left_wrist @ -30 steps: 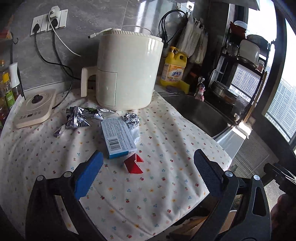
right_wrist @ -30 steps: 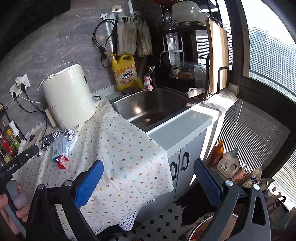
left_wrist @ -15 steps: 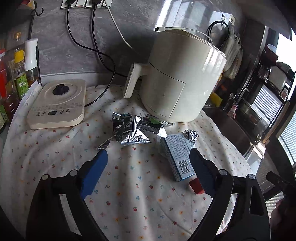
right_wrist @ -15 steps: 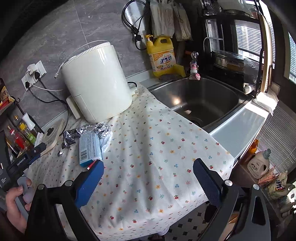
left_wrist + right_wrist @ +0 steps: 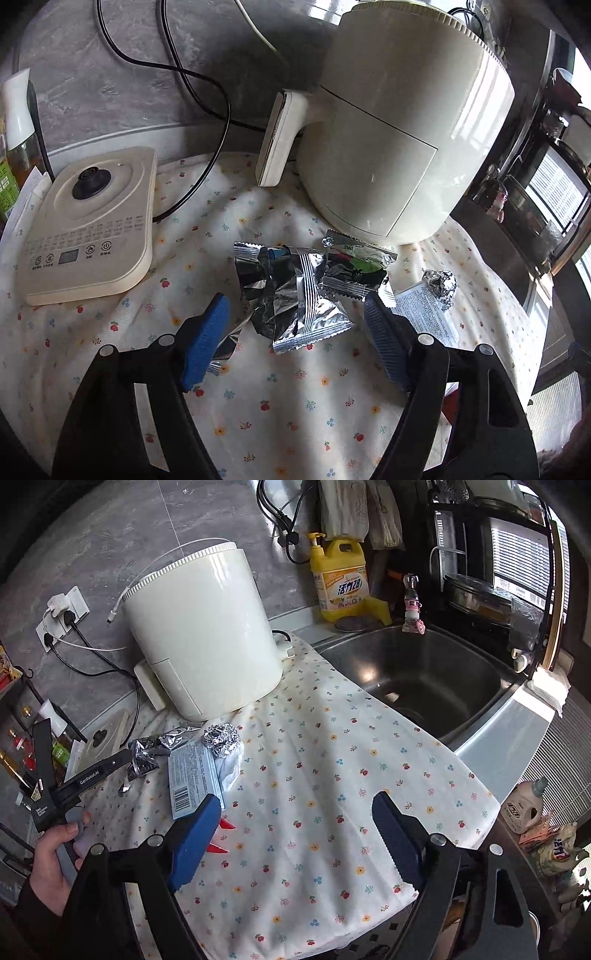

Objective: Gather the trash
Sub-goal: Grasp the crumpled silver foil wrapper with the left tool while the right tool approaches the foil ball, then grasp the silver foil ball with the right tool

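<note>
Since a second ago we have swung our left claw (image 5: pixel 295 332) in over the crumpled foil wrappers (image 5: pixel 291 291) on the table (image 5: pixel 295 406); its jaws have been narrowing but remain apart, touching nothing. Our right claw (image 5: pixel 295 834), also apart and narrowing, hangs near the blue-and-white box (image 5: pixel 192 775).

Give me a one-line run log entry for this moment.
left claw: open, closing around silver foil wrapper, no contact | right claw: open, closing, empty, above floral cloth | blue box, foil ball: uncollected
</note>
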The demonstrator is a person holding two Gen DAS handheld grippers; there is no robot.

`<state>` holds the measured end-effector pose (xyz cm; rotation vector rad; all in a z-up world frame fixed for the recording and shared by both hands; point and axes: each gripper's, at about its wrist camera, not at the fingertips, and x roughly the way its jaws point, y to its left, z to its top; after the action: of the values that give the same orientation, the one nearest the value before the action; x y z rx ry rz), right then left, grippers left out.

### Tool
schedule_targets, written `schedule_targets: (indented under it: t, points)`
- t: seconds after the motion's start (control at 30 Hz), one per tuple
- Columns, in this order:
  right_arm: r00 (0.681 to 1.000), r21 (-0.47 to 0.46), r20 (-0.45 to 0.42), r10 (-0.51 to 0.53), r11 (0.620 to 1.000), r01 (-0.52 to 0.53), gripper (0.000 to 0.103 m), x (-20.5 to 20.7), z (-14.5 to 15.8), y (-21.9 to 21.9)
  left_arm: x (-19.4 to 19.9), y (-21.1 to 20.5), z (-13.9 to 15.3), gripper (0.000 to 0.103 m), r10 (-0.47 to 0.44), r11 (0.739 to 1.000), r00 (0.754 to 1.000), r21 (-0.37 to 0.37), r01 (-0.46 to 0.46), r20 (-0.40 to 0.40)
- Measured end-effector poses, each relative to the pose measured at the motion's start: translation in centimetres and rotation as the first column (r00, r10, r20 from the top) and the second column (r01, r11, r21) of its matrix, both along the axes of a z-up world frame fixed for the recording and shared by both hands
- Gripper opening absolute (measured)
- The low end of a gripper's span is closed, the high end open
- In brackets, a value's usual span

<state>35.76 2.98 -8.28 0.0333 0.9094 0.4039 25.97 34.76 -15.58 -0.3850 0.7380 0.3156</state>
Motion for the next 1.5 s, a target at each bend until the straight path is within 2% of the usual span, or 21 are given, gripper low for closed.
schedule_targets:
  t: [0.2,0.3,0.37,0.4,0.43,0.47,0.53,0.6,0.7,0.8,1.07,1.13,1.17,1.33,1.5]
  points:
    - [1.0,-0.009,-0.027,0.002,1.0,-0.002,0.082,1.7,-0.5,0.3,1.9,0.6,-2.3,0.075,0.044,0.999,0.997,0.0,-0.044,-0.062]
    - [0.999,-0.007,-0.038,0.039,0.999,-0.039,0.082,3.0,-0.9,1.3,2.1,0.9,-3.3,0.074,0.071,0.997,0.993,-0.036,-0.075,-0.092]
    - [0.996,-0.005,-0.041,0.076,0.997,-0.077,0.082,4.0,-1.1,2.4,1.9,1.1,-3.4,0.05,0.068,0.995,0.995,-0.071,-0.074,-0.073]
    - [0.994,0.0,-0.045,0.1,0.995,-0.1,0.082,4.6,-1.3,3.0,1.8,1.1,-3.2,0.045,0.066,0.994,0.995,-0.081,-0.072,-0.069]
    - [0.991,-0.002,-0.05,0.121,0.993,-0.121,0.082,5.2,-1.5,3.7,1.6,1.0,-3.0,0.036,0.07,0.993,0.995,-0.086,-0.076,-0.068]
    - [0.988,-0.007,-0.062,0.14,0.99,-0.141,0.08,5.8,-1.7,4.6,1.4,0.9,-2.6,0.029,0.079,0.992,0.994,-0.092,-0.085,-0.069]
    - [0.978,0.007,-0.081,0.19,0.982,-0.19,0.078,7.0,-2.0,6.2,0.3,0.8,-1.8,0.026,0.102,0.99,0.993,-0.097,-0.107,-0.051]
    - [0.966,0.014,-0.08,0.247,0.969,-0.247,0.076,7.9,-2.4,8.0,-0.7,0.7,-1.2,0.025,0.121,0.986,0.992,-0.114,-0.123,-0.02]
    - [0.945,0.022,-0.105,0.309,0.951,-0.309,0.07,9.0,-3.3,10.4,-2.3,0.7,-1.0,0.024,0.163,0.979,0.987,-0.124,-0.164,-0.019]
    - [0.928,0.017,-0.105,0.357,0.934,-0.357,0.07,9.7,-4.1,12.6,-4.5,0.9,-0.4,0.024,0.214,0.968,0.977,-0.134,-0.214,-0.01]
    - [0.919,0.004,-0.155,0.363,0.93,-0.367,0.069,12.0,-7.1,16.3,-10.1,2.0,0.5,0.024,0.319,0.94,0.948,-0.128,-0.317,-0.005]
    - [0.912,0.006,-0.183,0.368,0.928,-0.373,0.059,12.3,-8.0,16.9,-11.1,2.3,0.5,0.024,0.33,0.936,0.944,-0.13,-0.329,-0.01]
    - [0.91,0.001,-0.202,0.361,0.93,-0.369,0.046,12.3,-8.3,17.0,-11.4,2.4,0.4,0.024,0.333,0.934,0.943,-0.132,-0.331,-0.011]
    - [0.934,0.023,-0.165,0.316,0.948,-0.316,0.044,11.1,-7.1,15.5,-12.1,2.5,0.4,0.024,0.311,0.941,0.951,-0.144,-0.307,0.002]
    - [0.956,0.014,-0.138,0.258,0.966,-0.259,0.044,9.0,-5.5,13.0,-11.4,2.1,0.6,0.024,0.231,0.963,0.972,-0.152,-0.223,0.034]
